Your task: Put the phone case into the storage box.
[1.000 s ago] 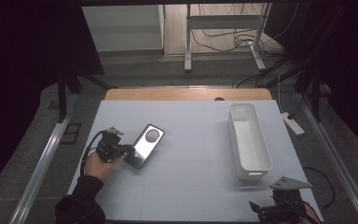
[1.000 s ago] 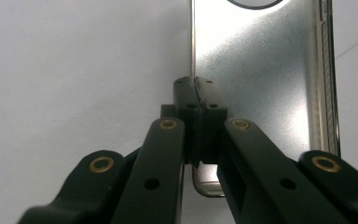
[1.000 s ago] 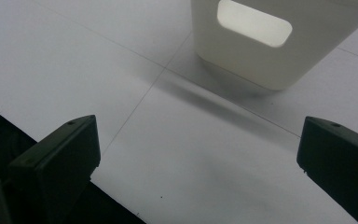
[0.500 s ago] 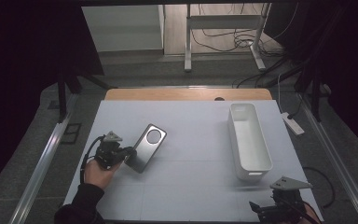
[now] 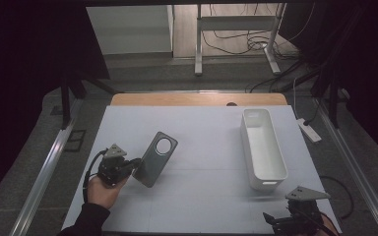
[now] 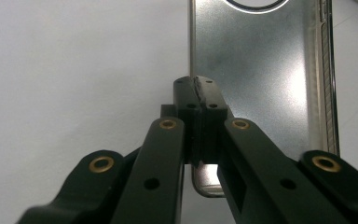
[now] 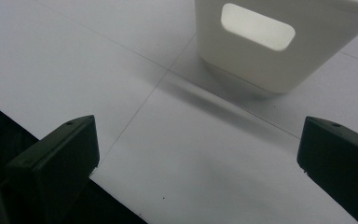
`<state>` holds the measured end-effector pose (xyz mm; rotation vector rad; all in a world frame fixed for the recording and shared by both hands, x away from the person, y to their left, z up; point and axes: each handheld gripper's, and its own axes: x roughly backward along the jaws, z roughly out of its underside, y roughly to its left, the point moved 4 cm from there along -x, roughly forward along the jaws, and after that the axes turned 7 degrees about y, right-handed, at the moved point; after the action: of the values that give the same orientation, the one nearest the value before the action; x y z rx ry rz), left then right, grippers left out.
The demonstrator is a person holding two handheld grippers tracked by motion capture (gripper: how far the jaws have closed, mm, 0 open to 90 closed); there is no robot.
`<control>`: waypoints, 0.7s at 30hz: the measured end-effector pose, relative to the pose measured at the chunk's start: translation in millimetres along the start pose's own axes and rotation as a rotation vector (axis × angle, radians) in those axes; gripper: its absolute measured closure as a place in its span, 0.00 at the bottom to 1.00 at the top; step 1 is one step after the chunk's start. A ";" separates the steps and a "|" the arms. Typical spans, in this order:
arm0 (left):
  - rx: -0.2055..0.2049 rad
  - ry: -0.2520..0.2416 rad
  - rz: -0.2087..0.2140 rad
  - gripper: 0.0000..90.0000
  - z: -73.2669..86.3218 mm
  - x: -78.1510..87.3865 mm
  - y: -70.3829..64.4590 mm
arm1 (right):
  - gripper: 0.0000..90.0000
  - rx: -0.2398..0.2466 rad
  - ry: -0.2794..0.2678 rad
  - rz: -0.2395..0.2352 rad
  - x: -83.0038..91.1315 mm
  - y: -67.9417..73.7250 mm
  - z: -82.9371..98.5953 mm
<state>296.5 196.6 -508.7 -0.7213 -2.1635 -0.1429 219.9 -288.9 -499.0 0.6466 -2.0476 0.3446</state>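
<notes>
Grey, translucent phone case [image 5: 155, 159] is held at the left of the worktop [image 5: 202, 142], its near edge clamped by the left gripper [image 5: 134, 167] and tilted up off the surface. The step in hand appears to be a lift or carry; the white bin [image 5: 262, 147] at the right looks the likely destination, calling for a rightward move. Left fingers [image 6: 186, 100] are closed tight on the case. The right gripper [image 7: 196, 154], at the near right corner, has fingers wide apart, holding nothing.

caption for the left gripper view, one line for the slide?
Left gripper clamped on the edge of a clear phone case above the white table.
</notes>
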 end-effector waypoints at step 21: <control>-0.018 -0.073 0.022 0.99 10.3 12.5 -25.2 | 0.00 0.015 -0.104 -0.080 7.2 5.5 -8.7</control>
<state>269.7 184.7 -502.5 -0.7708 -2.2257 -0.1261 219.7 -282.5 -488.3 0.7671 -2.1127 0.2857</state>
